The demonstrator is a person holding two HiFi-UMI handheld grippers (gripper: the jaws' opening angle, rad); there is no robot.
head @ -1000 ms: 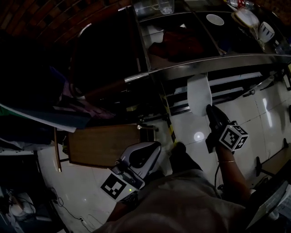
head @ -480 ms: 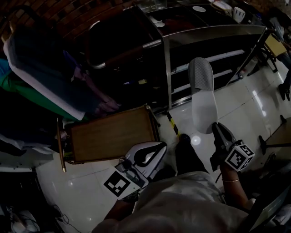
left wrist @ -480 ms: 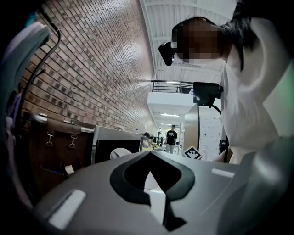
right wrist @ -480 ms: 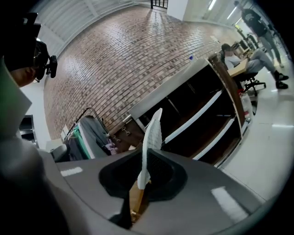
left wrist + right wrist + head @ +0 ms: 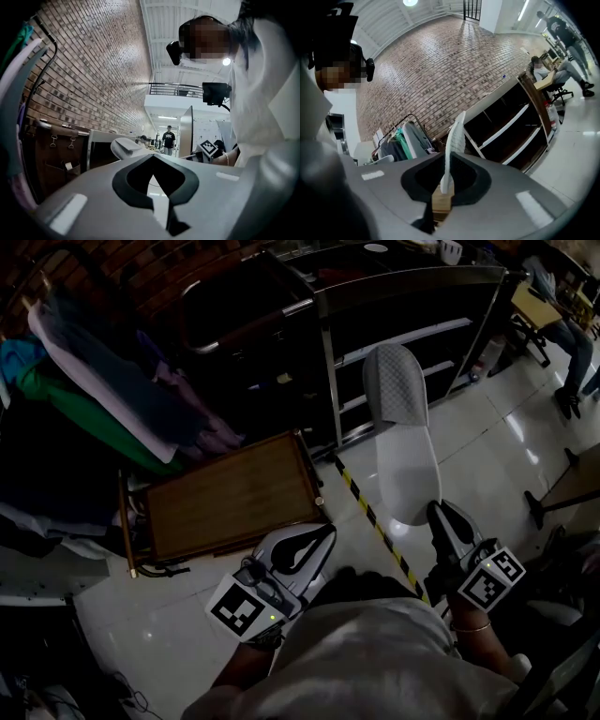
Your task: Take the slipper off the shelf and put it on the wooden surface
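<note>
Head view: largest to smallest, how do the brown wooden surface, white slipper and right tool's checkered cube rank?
1. Brown wooden surface.
2. White slipper, though raised nearer the camera.
3. Black-and-white marker cube on the right gripper.

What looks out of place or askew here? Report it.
Only the slipper: the right gripper is clamped on its heel end, so it juts out in mid-air, neither on the shelf nor on the wooden surface. Nothing looks spilled or damaged.
</note>
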